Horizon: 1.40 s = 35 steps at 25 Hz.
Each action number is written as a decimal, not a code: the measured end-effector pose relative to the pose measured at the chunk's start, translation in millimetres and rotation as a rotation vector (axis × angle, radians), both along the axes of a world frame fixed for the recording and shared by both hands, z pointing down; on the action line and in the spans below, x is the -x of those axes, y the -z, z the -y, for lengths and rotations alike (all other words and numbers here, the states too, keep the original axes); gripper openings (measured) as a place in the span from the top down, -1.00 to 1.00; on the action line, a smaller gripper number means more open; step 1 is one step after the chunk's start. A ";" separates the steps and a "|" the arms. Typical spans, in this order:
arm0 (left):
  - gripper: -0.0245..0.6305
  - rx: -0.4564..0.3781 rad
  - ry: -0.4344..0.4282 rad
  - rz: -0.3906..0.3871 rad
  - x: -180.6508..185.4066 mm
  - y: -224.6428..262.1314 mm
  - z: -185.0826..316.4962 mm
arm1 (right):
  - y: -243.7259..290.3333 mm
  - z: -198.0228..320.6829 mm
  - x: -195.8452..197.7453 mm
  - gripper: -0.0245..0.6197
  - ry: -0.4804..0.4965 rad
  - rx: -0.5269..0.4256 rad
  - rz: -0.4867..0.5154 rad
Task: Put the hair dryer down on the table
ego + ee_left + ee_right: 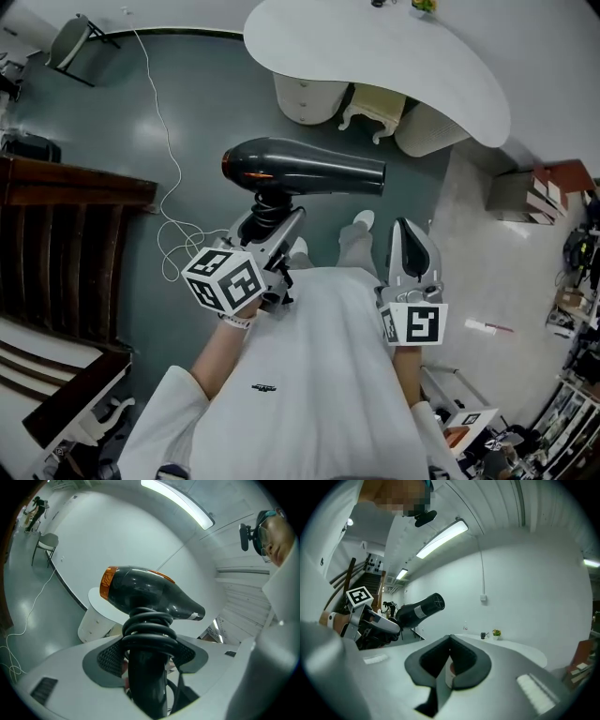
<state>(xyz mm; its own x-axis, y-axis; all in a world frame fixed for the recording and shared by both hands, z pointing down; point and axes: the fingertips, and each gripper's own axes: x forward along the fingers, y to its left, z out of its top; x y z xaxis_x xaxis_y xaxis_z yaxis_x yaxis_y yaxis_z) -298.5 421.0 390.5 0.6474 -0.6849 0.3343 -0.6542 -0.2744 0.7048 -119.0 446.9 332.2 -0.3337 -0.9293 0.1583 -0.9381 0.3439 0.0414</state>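
A black hair dryer (305,169) with an orange back end is held up in the air, its nozzle pointing right. My left gripper (272,228) is shut on its handle, just below the coiled black cord (149,627) wrapped round it. In the left gripper view the dryer (145,595) fills the middle above the jaws. My right gripper (410,246) hangs to the right of it, shut with nothing between its jaws. From the right gripper view the dryer (419,610) shows at the left. The white curved table (375,52) lies ahead, beyond the dryer.
A white cable (167,159) trails over the grey floor at the left. A dark wooden piece of furniture (56,253) stands at the far left. Cream pedestals (309,94) sit under the table. Boxes (539,192) and clutter line the right side. A chair (75,42) stands far left.
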 end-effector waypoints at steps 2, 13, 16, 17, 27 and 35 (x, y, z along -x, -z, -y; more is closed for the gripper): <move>0.04 0.005 -0.008 0.014 -4.6 -1.4 9.8 | -3.4 8.0 -7.7 0.89 -0.009 0.013 0.026; 0.04 0.035 -0.019 0.002 -63.6 3.8 83.1 | -1.7 87.6 -55.6 0.89 -0.007 0.015 0.083; 0.04 0.029 -0.034 0.014 -85.1 5.9 107.7 | -0.9 105.2 -81.5 0.89 -0.028 0.001 0.100; 0.04 0.026 -0.031 0.015 -92.0 7.3 115.9 | -1.6 110.8 -91.8 0.89 -0.036 0.001 0.103; 0.04 -0.008 0.013 0.007 -174.4 25.0 185.9 | 7.3 169.7 -186.6 0.89 -0.011 -0.020 0.142; 0.04 0.001 0.072 -0.020 -232.0 17.3 206.5 | -8.5 187.5 -246.2 0.89 0.020 -0.002 0.209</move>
<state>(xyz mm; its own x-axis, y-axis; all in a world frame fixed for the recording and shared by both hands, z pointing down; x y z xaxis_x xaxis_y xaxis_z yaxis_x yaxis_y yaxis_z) -66.5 214.5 373.2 0.6029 -0.7296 0.3228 -0.6583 -0.2263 0.7180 127.3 259.4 340.6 -0.3779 -0.9223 0.0815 -0.9192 0.3631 -0.1525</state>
